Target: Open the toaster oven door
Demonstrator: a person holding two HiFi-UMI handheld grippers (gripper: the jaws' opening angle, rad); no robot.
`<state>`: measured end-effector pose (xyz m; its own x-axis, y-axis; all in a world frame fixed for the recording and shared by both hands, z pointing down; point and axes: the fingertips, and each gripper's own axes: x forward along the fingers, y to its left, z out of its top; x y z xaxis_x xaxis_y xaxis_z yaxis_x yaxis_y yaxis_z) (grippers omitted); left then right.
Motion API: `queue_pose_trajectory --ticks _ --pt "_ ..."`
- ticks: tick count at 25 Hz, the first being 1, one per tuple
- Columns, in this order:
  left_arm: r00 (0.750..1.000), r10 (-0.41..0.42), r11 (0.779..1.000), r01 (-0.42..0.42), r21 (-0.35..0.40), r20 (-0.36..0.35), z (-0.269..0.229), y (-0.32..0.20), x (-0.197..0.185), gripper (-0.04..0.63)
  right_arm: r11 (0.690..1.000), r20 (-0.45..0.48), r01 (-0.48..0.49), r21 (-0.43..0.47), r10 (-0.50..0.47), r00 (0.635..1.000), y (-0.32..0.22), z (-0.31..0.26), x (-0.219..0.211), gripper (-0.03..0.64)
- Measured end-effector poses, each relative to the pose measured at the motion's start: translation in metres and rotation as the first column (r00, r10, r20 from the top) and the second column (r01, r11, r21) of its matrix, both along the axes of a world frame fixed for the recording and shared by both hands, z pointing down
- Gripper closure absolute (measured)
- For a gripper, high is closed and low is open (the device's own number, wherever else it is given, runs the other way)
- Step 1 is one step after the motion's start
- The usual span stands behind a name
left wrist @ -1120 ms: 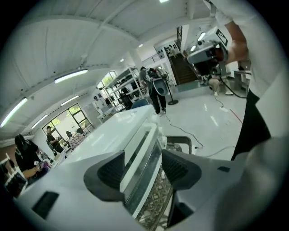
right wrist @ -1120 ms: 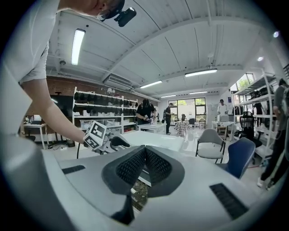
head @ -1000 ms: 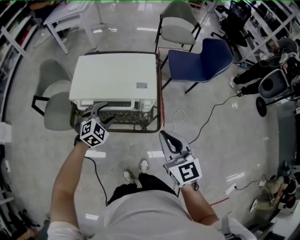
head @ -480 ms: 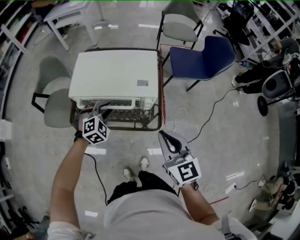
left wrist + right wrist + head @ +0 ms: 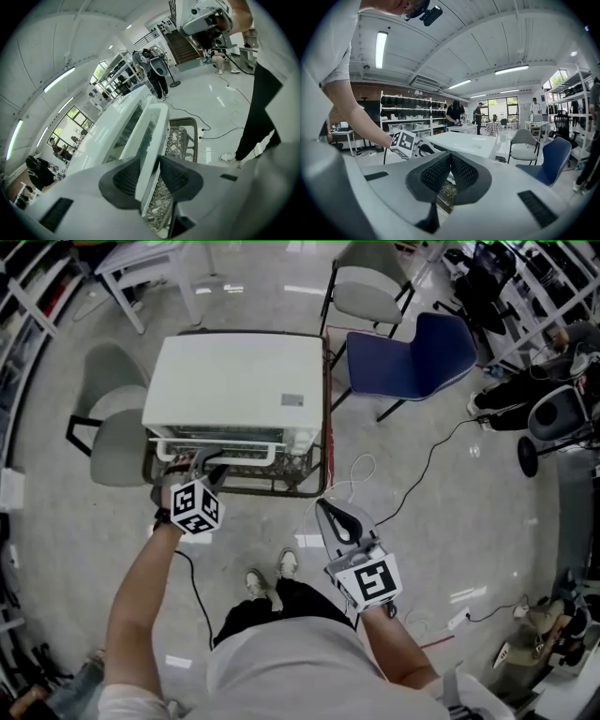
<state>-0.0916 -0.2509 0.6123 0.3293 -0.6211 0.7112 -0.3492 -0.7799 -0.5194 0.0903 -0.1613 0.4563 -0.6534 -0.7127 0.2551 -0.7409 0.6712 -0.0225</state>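
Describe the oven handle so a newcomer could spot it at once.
Find the white toaster oven on the low stand. Across its front runs a long white handle. It alone stands out from the front, and the jaws of the left gripper have just closed on it.

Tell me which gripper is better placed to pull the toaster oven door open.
Left. The left gripper has just been closing its jaws, which now clamp the white door handle of the toaster oven. The right gripper is shut, empty, and held back well short of the oven.
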Motion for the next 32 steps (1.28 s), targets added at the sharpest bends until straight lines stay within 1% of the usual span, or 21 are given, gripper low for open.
queue_pose_trajectory --ticks 12,21,28,32 --pt "1.0 -0.024 0.999 0.023 -0.027 -0.01 0.02 0.045 0.001 0.454 1.0 -0.018 0.027 -0.012 -0.028 0.999 0.02 0.006 -0.002 0.594" --pt "0.997 -0.069 0.996 0.067 -0.056 -0.036 0.034 0.065 0.002 0.443 0.998 -0.029 0.052 -0.019 -0.053 0.998 0.031 0.01 -0.005 0.594" --pt "0.995 -0.086 0.991 0.079 -0.107 -0.057 0.049 0.082 0.006 0.37 0.997 -0.047 0.079 -0.023 -0.08 0.996 0.04 0.016 -0.005 0.594" --pt "0.994 -0.097 0.988 0.089 -0.129 -0.057 0.057 0.092 0.01 0.327 0.997 -0.046 0.079 -0.027 -0.08 0.996 0.045 0.018 -0.003 0.594"
